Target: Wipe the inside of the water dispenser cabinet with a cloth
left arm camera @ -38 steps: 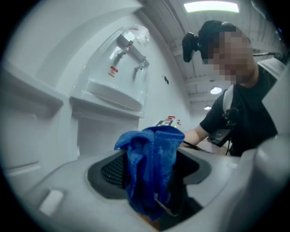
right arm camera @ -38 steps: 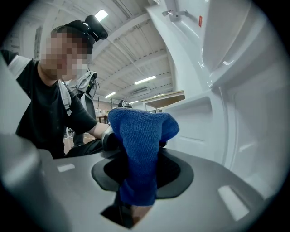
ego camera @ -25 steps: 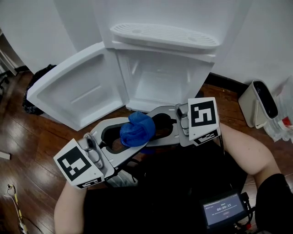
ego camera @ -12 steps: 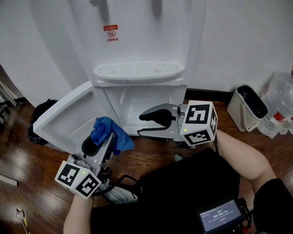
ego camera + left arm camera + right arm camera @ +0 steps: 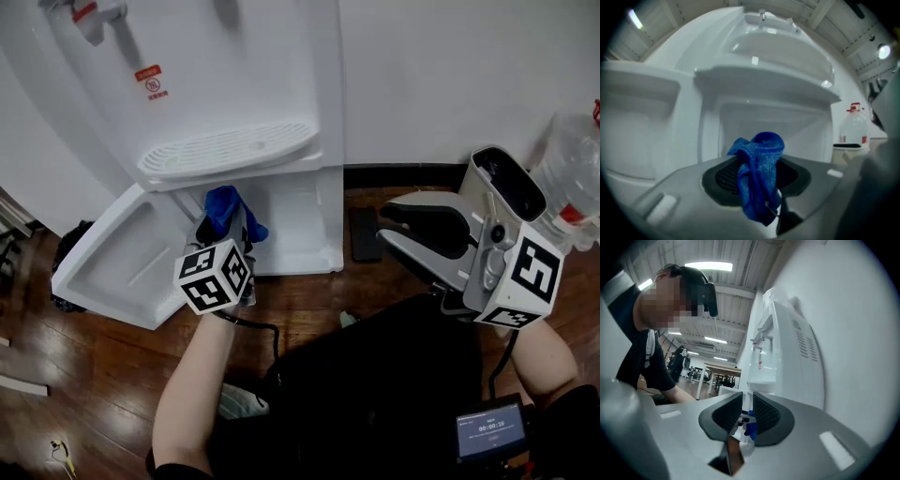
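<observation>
While the water dispenser is standing with its lower door swung open at its left, we are only now getting to the wiping itself. The cabinet at the dispenser's base is lying open to us, so the opening step is looking done. We are seeing no cloth on its walls or floor yet, so we are judging every inner surface as still to be wiped.

The left gripper is hovering at the mouth of the dispenser's cabinet, just under the dispenser's drip tray, with its jaws clamped tight on the blue cloth. The cloth is bunching above and below the pads and facing the dispenser's hollow. Whether it is already brushing the cabinet rim we cannot tell. The right gripper is hanging off the dispenser's right side, well apart from the cabinet. Its jaws have just been closing to a narrow gap and are gripping nothing.

Compared with a second ago, both grippers are no longer meeting over the cloth in front of the dispenser. The left one is now carrying the cloth alone and has gone in to the cabinet mouth, while the right has let go and swung out past the dispenser's right side.
</observation>
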`<state>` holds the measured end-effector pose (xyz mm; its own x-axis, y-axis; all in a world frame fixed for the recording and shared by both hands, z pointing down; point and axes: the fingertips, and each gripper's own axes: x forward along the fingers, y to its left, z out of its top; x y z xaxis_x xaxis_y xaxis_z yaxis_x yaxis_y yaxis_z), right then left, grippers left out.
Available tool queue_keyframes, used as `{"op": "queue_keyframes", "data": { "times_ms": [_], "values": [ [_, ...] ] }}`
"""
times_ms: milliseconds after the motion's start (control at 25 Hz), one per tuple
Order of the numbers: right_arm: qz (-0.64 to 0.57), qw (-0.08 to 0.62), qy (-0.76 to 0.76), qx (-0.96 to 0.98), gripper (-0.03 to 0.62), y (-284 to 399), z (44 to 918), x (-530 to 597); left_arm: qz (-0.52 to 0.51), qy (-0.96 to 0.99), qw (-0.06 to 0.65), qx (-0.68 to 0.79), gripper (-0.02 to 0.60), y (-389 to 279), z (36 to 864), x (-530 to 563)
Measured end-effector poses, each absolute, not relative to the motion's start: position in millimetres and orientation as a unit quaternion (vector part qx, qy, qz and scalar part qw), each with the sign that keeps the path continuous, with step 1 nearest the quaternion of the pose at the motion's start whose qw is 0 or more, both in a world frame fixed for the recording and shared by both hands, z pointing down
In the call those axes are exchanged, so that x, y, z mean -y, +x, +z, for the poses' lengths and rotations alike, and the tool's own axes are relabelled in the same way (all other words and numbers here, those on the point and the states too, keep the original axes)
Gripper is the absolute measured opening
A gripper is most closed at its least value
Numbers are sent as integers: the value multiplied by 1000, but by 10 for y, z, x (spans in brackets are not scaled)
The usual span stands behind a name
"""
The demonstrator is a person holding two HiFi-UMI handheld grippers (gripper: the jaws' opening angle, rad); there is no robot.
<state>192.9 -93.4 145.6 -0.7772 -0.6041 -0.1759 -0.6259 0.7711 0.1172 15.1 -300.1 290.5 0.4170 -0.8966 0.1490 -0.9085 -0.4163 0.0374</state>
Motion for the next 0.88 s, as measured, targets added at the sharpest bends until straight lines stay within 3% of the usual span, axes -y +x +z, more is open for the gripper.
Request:
{"op": "queue_keyframes", "data": {
  "times_ms": [360,640,880],
  "values": [
    [60,108,-424,-897,34,2246,1744,1432,66,785,29,615,172,490,3125,3908],
    [7,104,-373,-922,26,2038,2009,1547,-3,732,5,681,170,431,2846,4235],
    [2,121,-365,-923,26,2054,1981,1536,-21,769,17,638,167,770,2926,4243]
  ]
}}
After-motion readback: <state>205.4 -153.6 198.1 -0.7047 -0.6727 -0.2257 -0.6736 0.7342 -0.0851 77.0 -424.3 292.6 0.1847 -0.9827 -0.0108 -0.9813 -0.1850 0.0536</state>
